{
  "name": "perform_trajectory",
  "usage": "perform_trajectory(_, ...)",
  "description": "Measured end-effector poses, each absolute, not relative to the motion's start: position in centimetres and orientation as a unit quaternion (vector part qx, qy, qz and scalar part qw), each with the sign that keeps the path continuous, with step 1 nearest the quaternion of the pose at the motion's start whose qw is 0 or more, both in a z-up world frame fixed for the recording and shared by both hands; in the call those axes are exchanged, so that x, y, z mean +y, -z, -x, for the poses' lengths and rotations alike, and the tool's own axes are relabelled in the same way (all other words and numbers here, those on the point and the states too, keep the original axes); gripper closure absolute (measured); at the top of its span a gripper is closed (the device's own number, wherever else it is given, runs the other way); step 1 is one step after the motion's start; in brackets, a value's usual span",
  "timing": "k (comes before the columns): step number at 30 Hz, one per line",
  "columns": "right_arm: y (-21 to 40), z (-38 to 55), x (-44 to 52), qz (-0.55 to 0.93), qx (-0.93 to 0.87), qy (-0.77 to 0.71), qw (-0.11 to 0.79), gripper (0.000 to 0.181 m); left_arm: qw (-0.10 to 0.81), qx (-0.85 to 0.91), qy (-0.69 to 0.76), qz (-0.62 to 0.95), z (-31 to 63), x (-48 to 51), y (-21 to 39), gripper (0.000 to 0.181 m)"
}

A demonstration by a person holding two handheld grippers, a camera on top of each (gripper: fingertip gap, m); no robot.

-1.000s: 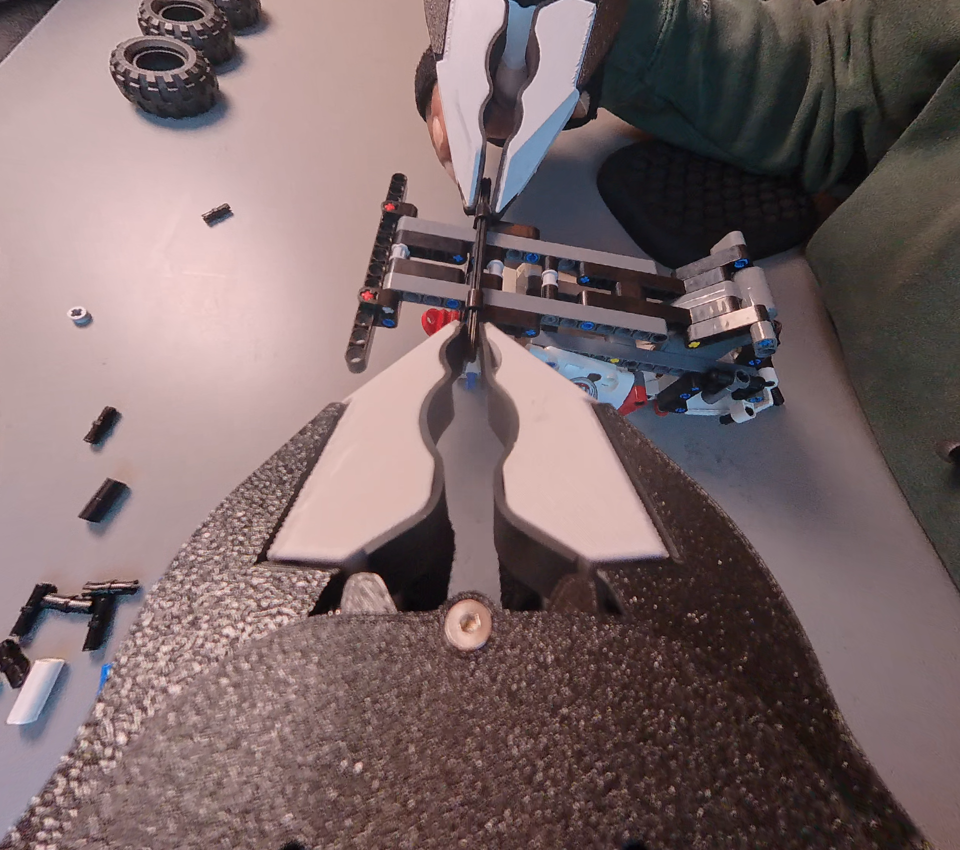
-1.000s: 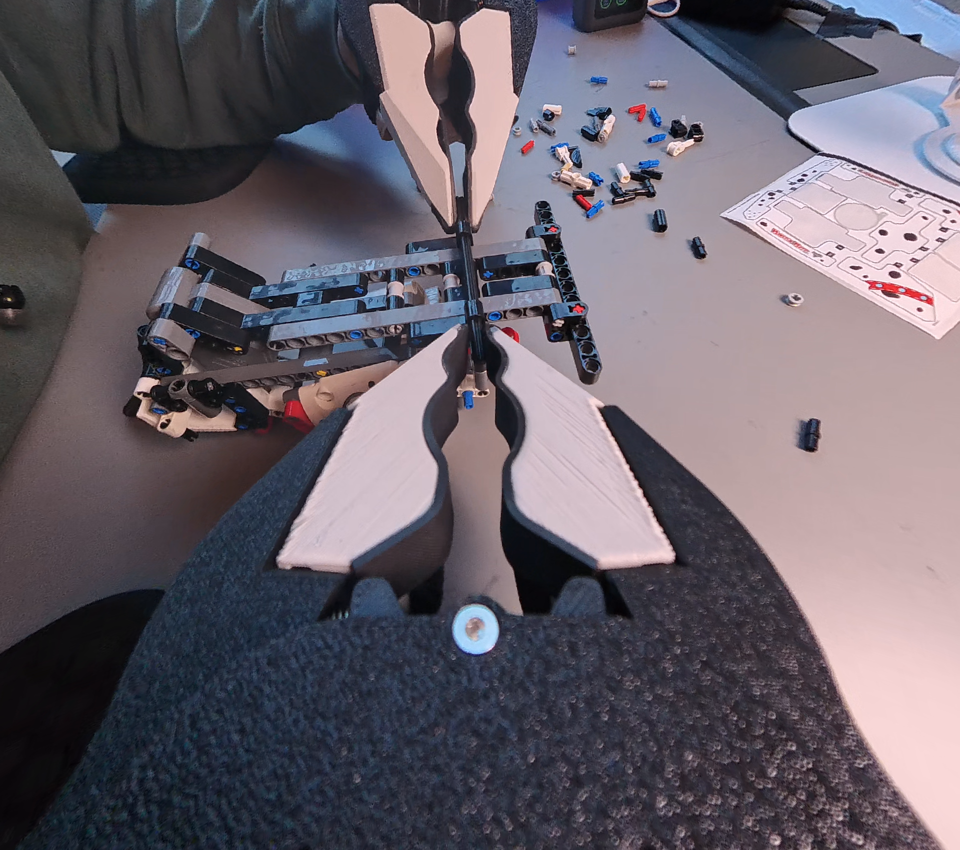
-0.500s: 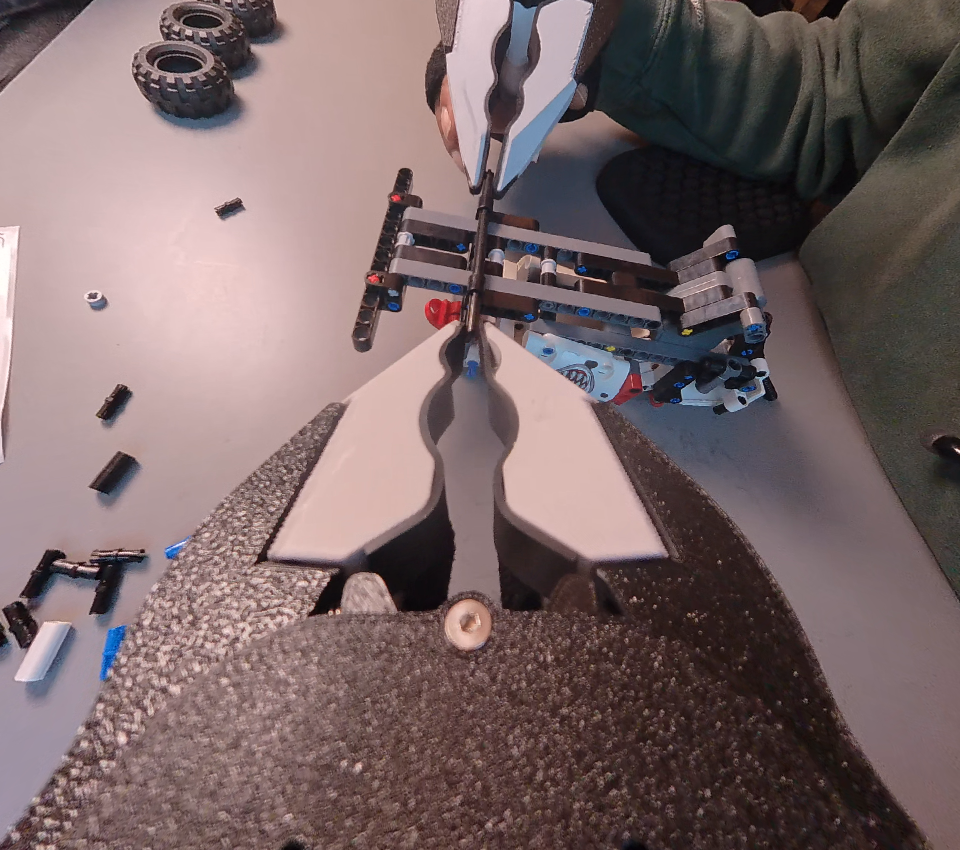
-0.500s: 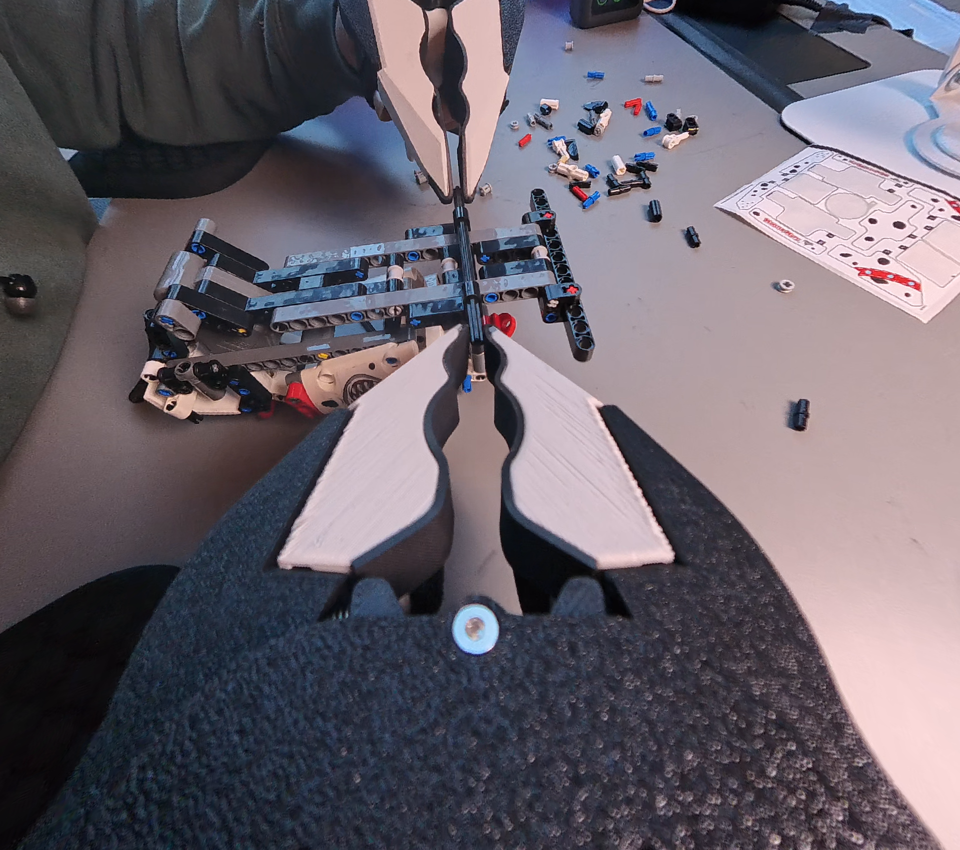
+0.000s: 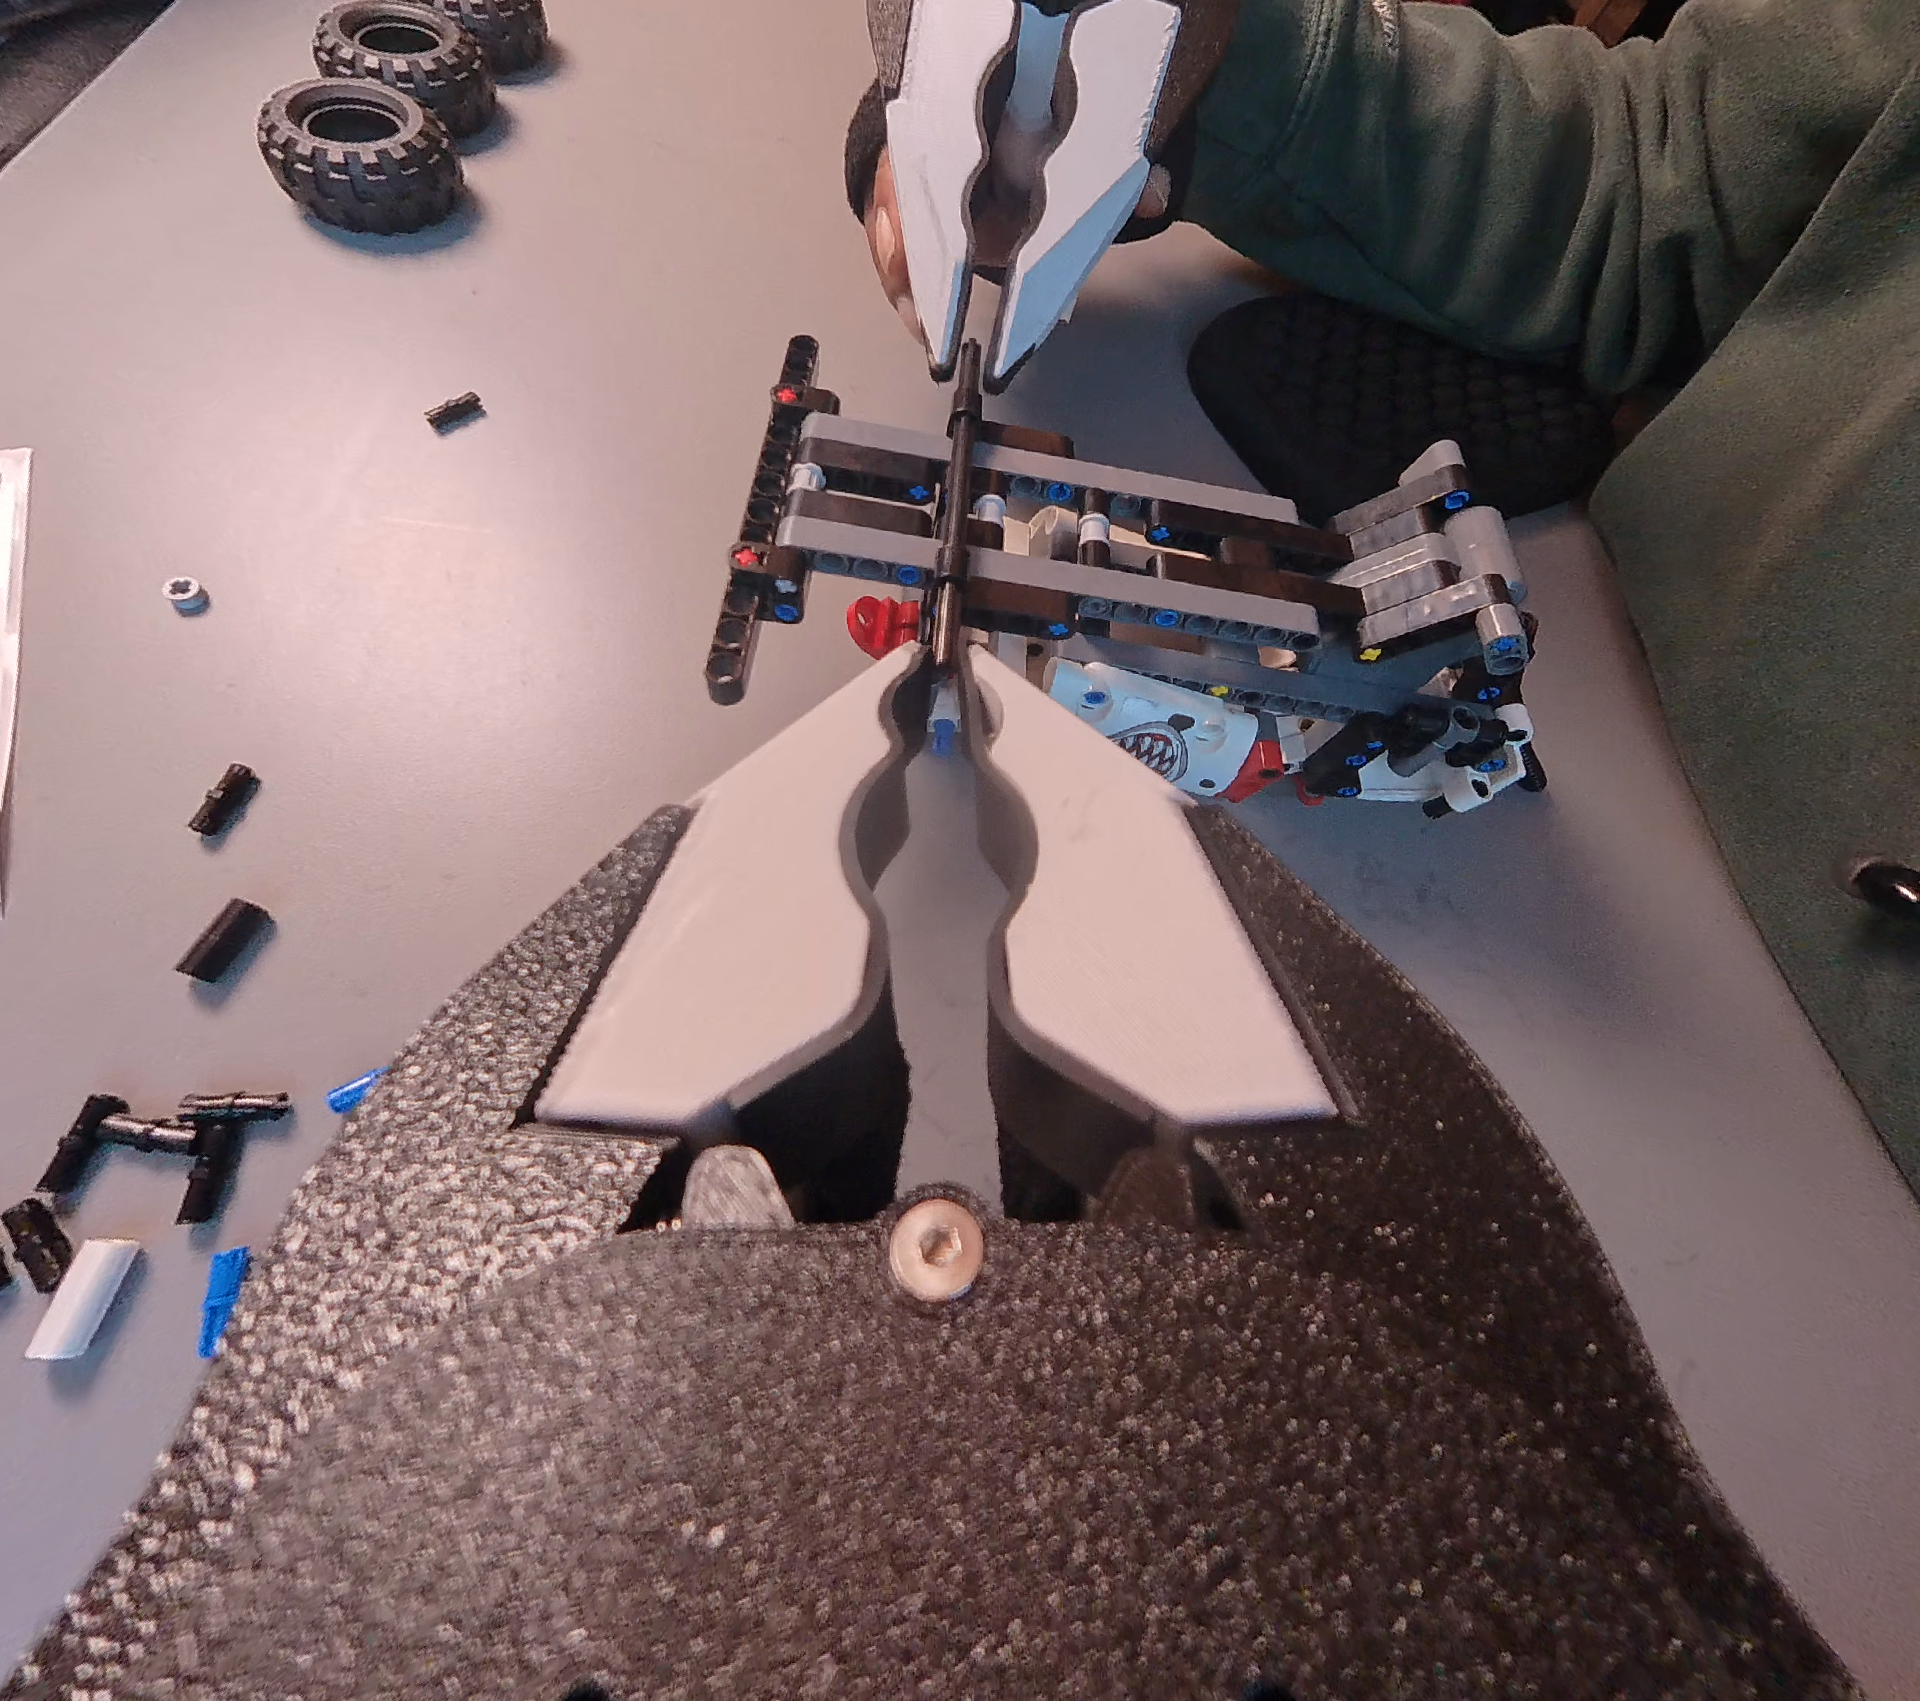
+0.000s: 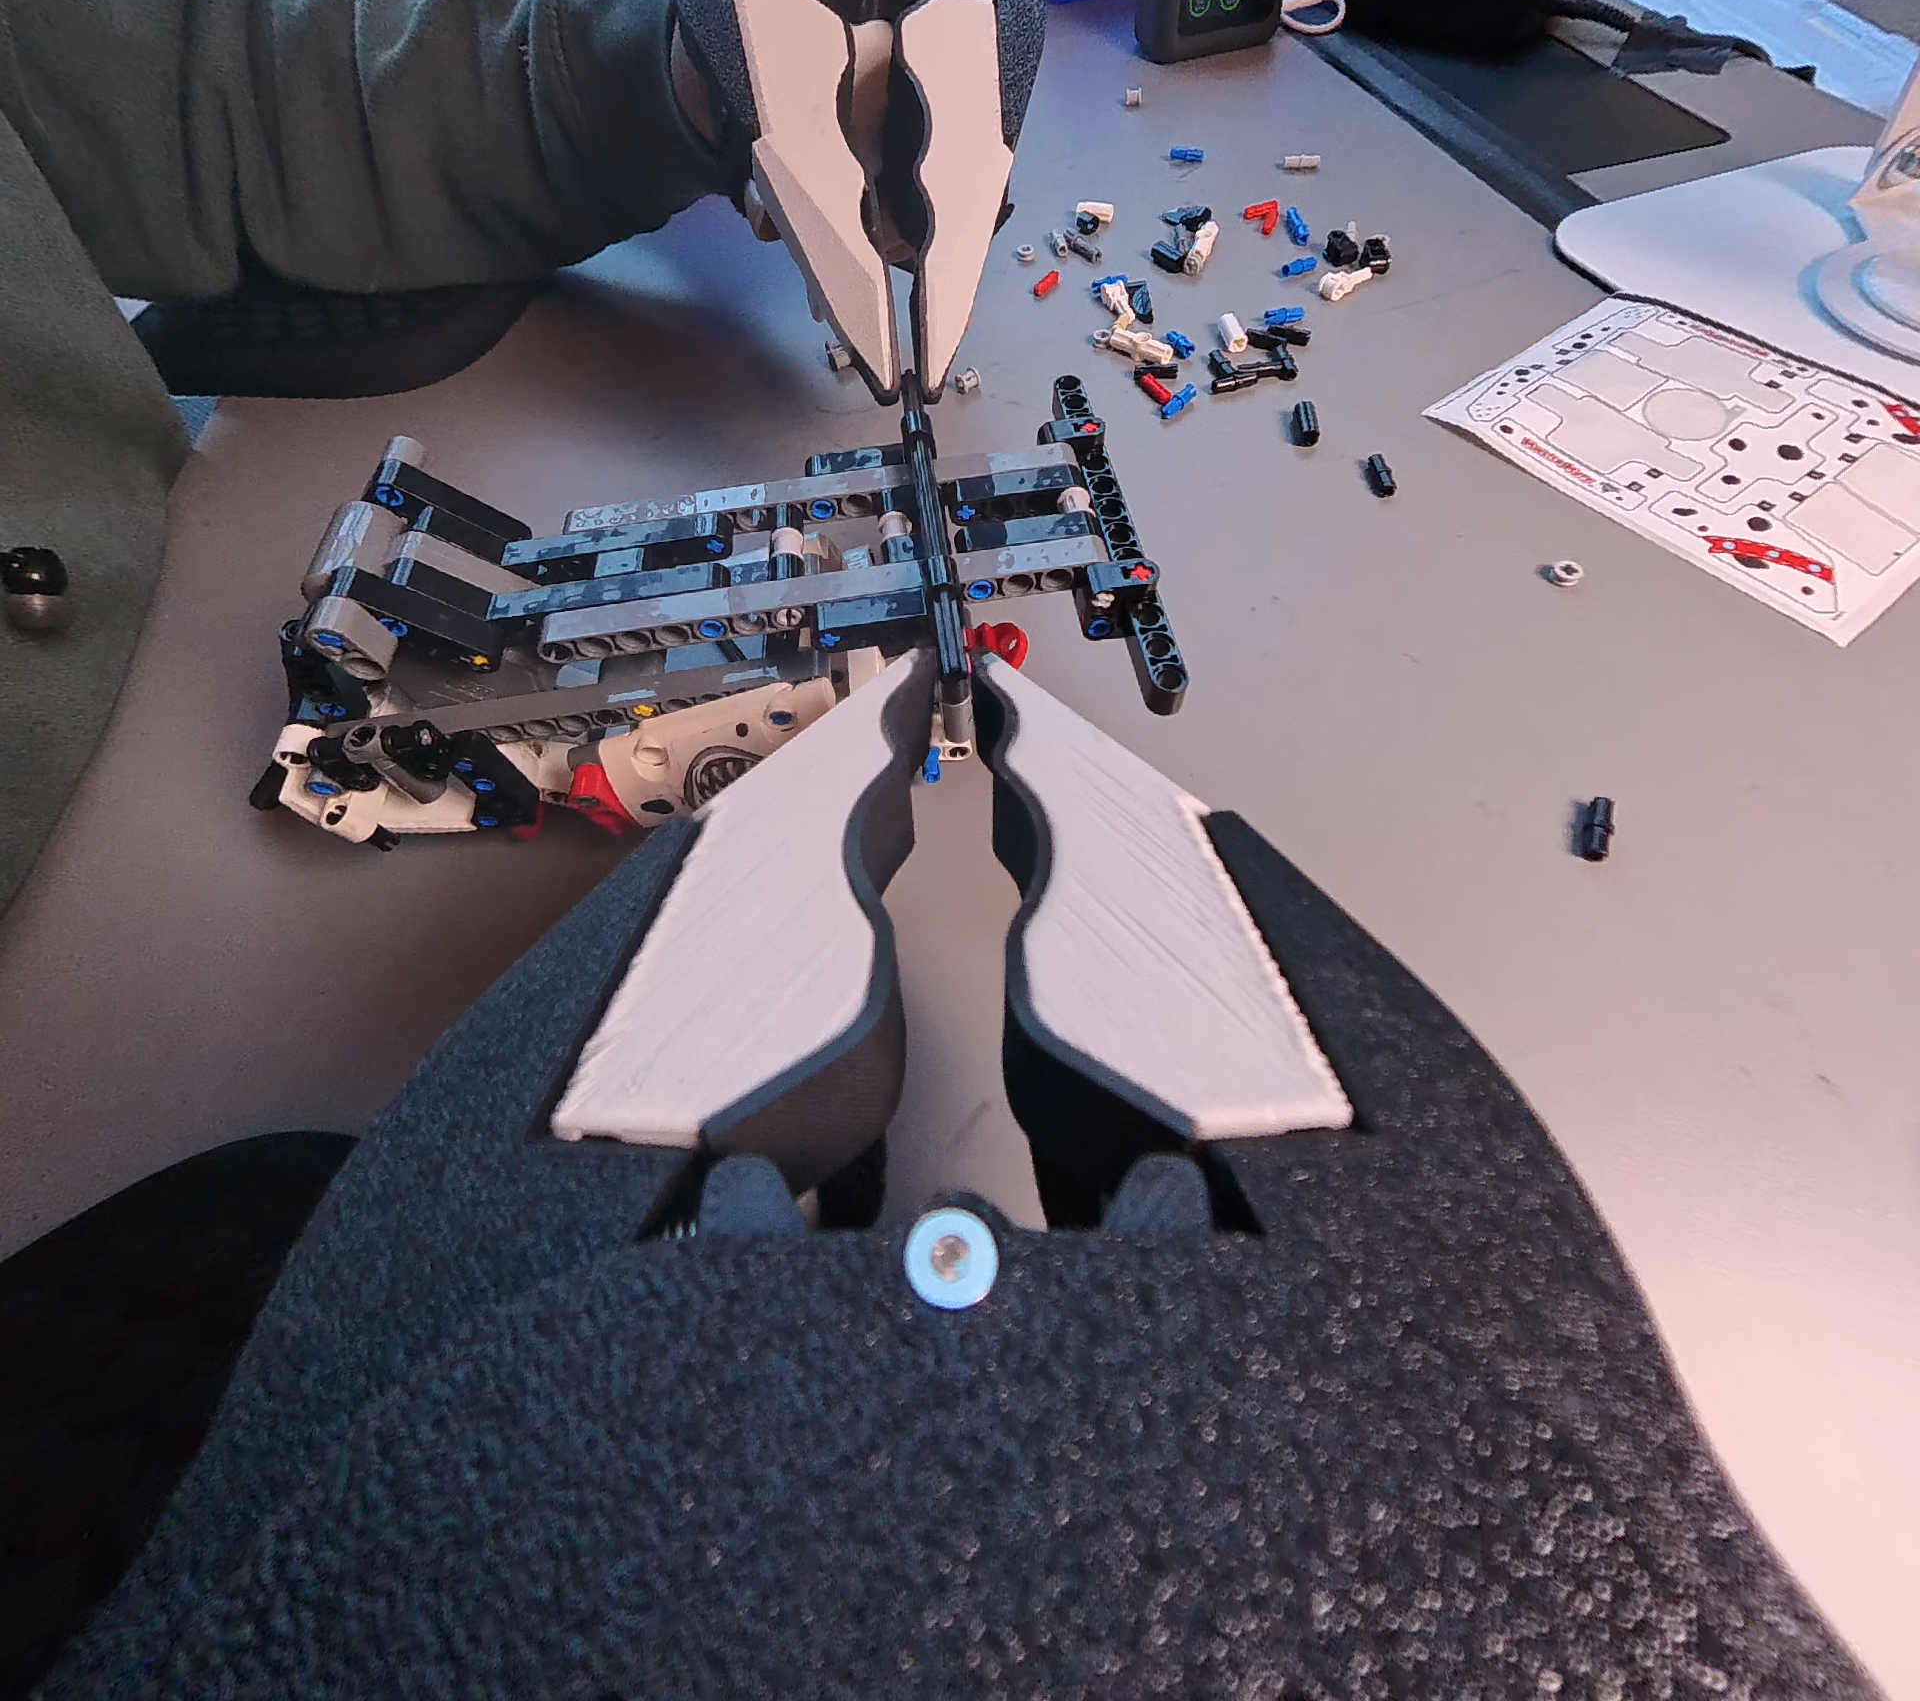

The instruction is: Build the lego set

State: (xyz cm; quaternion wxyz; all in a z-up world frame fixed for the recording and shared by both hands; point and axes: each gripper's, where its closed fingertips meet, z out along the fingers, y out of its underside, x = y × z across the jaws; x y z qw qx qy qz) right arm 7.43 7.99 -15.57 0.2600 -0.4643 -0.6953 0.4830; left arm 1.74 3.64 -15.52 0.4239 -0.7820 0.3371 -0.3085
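Holding a thin black plastic axle rod from both ends is the step in hand. The left tongs are closed on its near end in the left wrist view, and the right tongs are closed on its far end at 12 o'clock. The right wrist view shows the mirror of this, with the right tongs near and the left tongs far.

The rod passes crosswise through the grey and black beam-built toy vehicle chassis. The chassis lies at mid-frame on the grey counter, possibly raised at the rod end, though I cannot tell for sure.

To do this well, I would keep both tongs in line with the rod, so that no bending load falls on so slender a part. Any push should go straight along its length, with one side feeding and the other only guiding. The long black perforated beam at 9 o'clock of the rod looks free to swing and may catch the counter.

Three black knobbly rubber tyres wait at 10 o'clock in the left wrist view. A scatter of small coloured plastic pins lies at 1 o'clock in the right wrist view, well apart from the chassis.
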Motion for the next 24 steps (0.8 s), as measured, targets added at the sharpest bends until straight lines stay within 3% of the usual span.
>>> perform_trajectory(13, 15.5, -7.8, 8.2, 0.464, -0.696, -0.481, 0.261, 0.177, 0.426, 0.336, 0.309, 0.781, -1.8, 3.7, 15.5, 0.177)
perform_trajectory(19, 15.1, -8.0, 8.5, 0.465, -0.694, -0.481, 0.266, 0.17, 0.441, 0.312, 0.296, 0.788, -0.4, 3.7, 14.2, 0.159)
perform_trajectory(24, 14.0, -8.7, 9.4, 0.469, -0.681, -0.481, 0.291, 0.168, 0.413, 0.295, 0.276, 0.816, 0.1, 0.4, 14.8, 0.156)
